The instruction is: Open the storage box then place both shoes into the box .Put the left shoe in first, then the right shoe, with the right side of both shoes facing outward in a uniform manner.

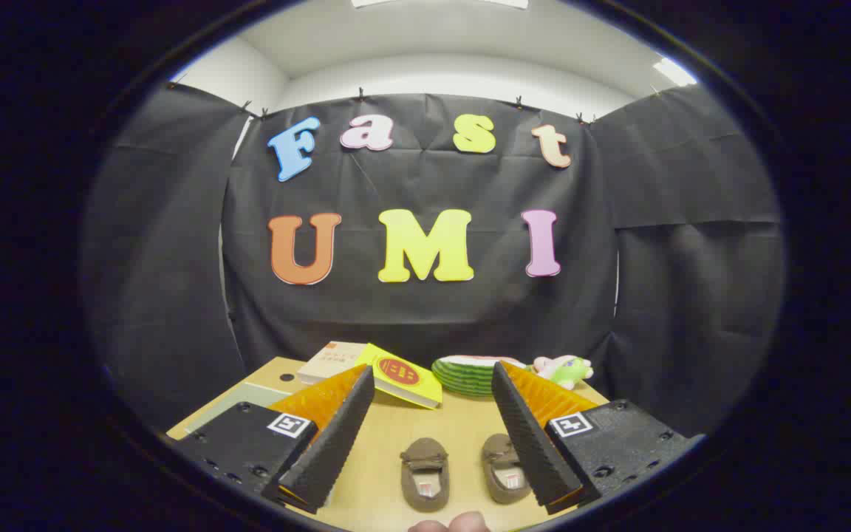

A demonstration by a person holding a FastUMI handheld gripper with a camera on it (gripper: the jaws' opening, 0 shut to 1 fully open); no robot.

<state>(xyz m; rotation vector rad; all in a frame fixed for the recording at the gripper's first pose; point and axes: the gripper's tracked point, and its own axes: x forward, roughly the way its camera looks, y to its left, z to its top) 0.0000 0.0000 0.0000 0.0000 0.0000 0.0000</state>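
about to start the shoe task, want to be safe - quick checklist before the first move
1. Gripper open with nothing between its fingers: ok.
2. Both shoes on the table: ok. One brown shoe lies between the fingers; the other brown shoe lies beside it, partly behind one finger.
3. Which shoe is the left one: cannot tell.
4. Storage box located and its lid state: cannot tell.
5. Clutter clear of the shoes: ok. Yellow book, striped plate and plush toy lie beyond the fingers.
6. Fingertips at the near edge, close to the shoes: not ok.
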